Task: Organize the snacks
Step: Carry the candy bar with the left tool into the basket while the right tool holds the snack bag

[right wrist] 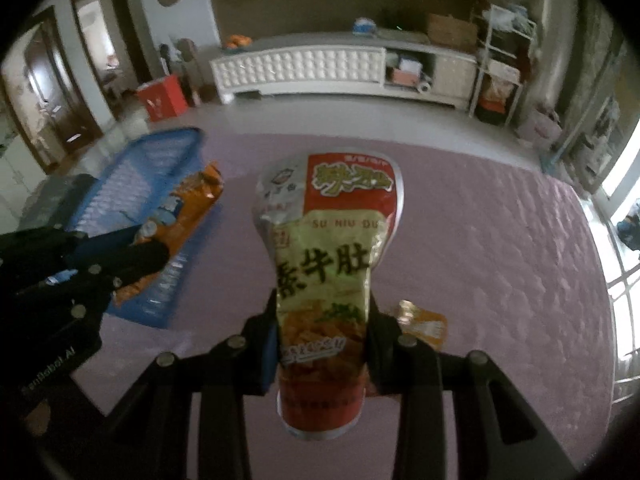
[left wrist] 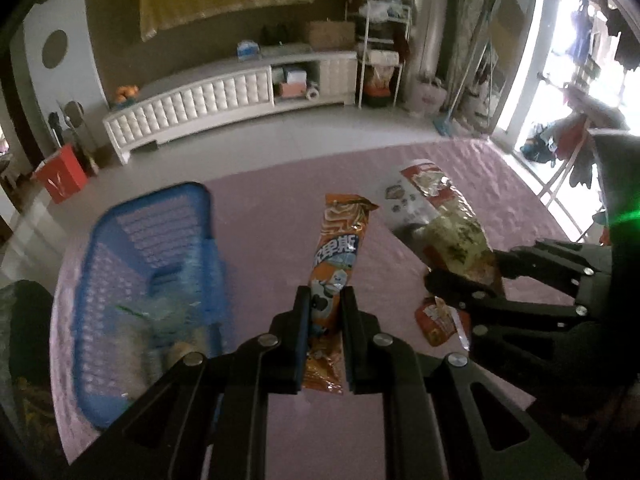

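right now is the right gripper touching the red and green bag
Touching: the right wrist view shows the right gripper with both fingers pressed against the red and green bag.

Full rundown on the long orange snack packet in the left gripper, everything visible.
The long orange snack packet is a narrow, glossy plastic wrapper with white-and-blue print and a crimped far end. The left gripper is shut on its lower half, one finger on each side, with the tail hanging below them. It points away from the camera, held above the pink quilted tabletop, to the right of the blue plastic basket. Only the fingers appear to touch it.
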A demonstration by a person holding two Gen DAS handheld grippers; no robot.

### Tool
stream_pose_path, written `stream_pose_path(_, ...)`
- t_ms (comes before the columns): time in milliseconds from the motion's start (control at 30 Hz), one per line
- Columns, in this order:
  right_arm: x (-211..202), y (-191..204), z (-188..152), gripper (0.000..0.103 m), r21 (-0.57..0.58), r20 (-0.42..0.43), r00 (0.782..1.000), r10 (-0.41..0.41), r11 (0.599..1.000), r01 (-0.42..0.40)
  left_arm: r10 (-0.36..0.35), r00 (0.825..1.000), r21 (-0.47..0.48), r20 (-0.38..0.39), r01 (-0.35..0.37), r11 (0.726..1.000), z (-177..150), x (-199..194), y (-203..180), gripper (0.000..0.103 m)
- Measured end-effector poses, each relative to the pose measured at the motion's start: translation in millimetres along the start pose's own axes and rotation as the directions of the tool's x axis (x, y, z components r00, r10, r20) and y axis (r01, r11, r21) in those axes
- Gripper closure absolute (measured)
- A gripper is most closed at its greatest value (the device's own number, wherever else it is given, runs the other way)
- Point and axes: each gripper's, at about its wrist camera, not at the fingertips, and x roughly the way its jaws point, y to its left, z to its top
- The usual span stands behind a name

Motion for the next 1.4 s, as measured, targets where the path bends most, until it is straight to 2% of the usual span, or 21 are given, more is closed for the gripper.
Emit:
stream_pose_path(233, -24.6, 55.8, 16.7, 0.063, -0.07, 0.056, 0.997, 0.056, 0.996, -0.052, 0.029, 0.998, -0.04, 0.052, -0.027, 0.999, -19.9, -50.4, 45.9, 0.09)
stream_pose_path(467, -20.0, 95.8, 27.7, 0.064, -0.13, 0.054, 0.995, 0.084, 0.988, -0.077, 0.059, 0.996, -0.085, 0.06, -0.054, 0.995, -35.2, -69.2, 89.8, 0.09)
stream_pose_path(767, 4.6, 131.4, 32.9, 0.064, -0.189, 0.015, 0.996, 0.093, 0.978, -0.088, 0.084, 0.996, -0.116, 0.007, -0.083, 0.99, -46.6, -45.6, 128.6, 0.09)
stream_pose_path(1067, 30.7, 132.6, 32.9, 0.063, -0.183, -0.036, 0.996, 0.08, 0.979, -0.085, 0.063, 0.994, -0.145, -0.085, -0.075, 0.987, -57.7, -0.6, 145.5, 0.09)
stream_pose_path(1100, 31.3, 131.3, 32.4, 0.063, -0.183, -0.038, 0.996, 0.076, 0.98, -0.081, 0.07, 0.993, -0.148, -0.091, -0.083, 0.985, -58.9, 1.4, 145.7, 0.089)
stream_pose_path(1167, 30.6, 132.9, 30.6, 0.063, -0.182, -0.043, 0.997, 0.064, 0.981, -0.071, 0.053, 0.994, -0.17, -0.091, -0.068, 0.983, -61.8, 3.5, 149.6, 0.074)
stream_pose_path(1233, 29.5, 131.5, 29.7, 0.063, -0.178, -0.042, 0.997, 0.057, 0.982, -0.064, 0.048, 0.996, -0.188, -0.075, -0.061, 0.98, -63.6, 0.1, 151.7, 0.066)
stream_pose_path(1300, 25.9, 132.0, 28.1, 0.063, -0.177, -0.041, 0.998, 0.057, 0.982, -0.063, 0.041, 0.997, -0.187, -0.065, -0.053, 0.981, -65.5, -6.8, 151.4, 0.065)
stream_pose_path(1400, 20.3, 132.0, 28.2, 0.063, -0.184, -0.031, 0.998, 0.058, 0.981, -0.062, 0.045, 0.998, -0.188, -0.04, -0.052, 0.981, -67.4, -20.1, 152.0, 0.058)
